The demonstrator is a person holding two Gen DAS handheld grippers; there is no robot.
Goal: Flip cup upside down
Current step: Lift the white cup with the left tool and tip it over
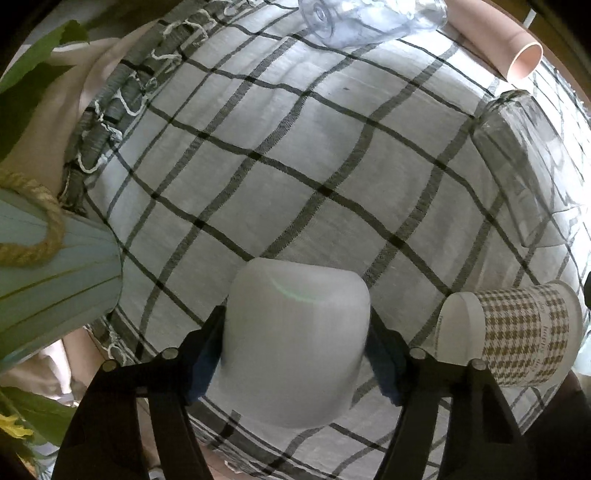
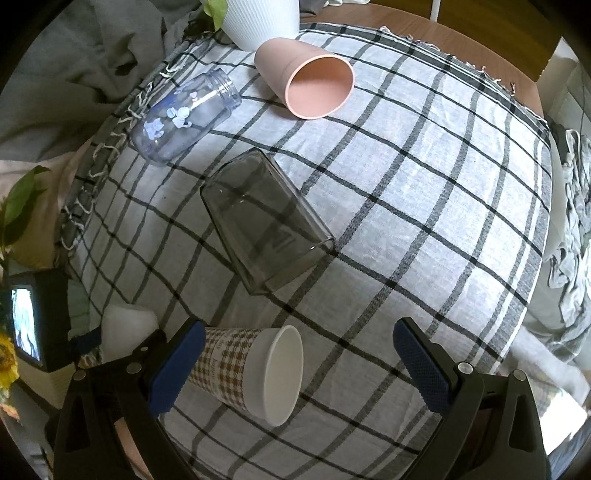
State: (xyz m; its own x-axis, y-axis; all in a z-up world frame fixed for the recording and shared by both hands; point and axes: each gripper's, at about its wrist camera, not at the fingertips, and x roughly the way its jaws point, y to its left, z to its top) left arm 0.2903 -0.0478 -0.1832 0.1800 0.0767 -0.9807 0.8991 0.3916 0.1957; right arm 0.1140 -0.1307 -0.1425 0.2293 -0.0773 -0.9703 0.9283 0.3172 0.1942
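Fingers (image 1: 207, 343) of left gripper (image 1: 295, 343) clamped on white cup (image 1: 295, 343), closed base facing away, above checked cloth (image 1: 295, 155) on worktop (image 2: 443, 40). Right gripper (image 2: 299, 362) fingers (image 2: 421, 365) spread wide apart over houndstooth paper cup (image 2: 255, 373), lying on its side, inside bare. Smoky glass (image 2: 266, 221), pink cup (image 2: 310, 81) and blue printed jar (image 2: 184, 114) likewise toppled, all hollow. Only right view: white ribbed pot (image 2: 258, 18). Only left view: pale blue rope-tied vessel (image 1: 51, 266).
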